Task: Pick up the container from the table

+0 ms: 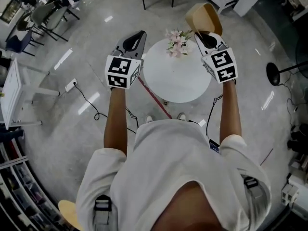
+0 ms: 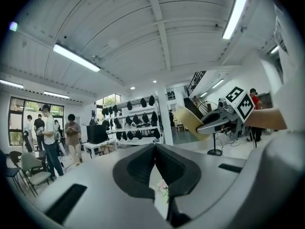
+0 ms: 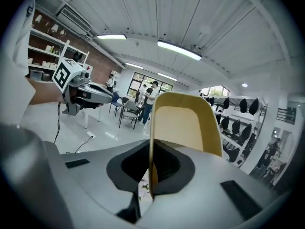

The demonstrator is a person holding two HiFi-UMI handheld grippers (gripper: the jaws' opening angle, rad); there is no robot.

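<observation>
A person is holding two grippers over a round white table [image 1: 179, 83]. The right gripper [image 1: 206, 34] is pinching the wall of a tan container [image 1: 204, 16] between tightly closed jaws, and the container is hanging in the air, off the table. The left gripper [image 1: 138, 35] is carrying nothing, jaws pressed together. Pink flowers [image 1: 176, 43] are sitting on the table.

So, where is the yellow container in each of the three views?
Head view: top, right of centre, the container in the right gripper's fingers.
Left gripper view: right of centre, in the right gripper.
Right gripper view: centre, upright between the fingers.
Shared landmark: the pink flowers, low between the fingers in both gripper views.
</observation>
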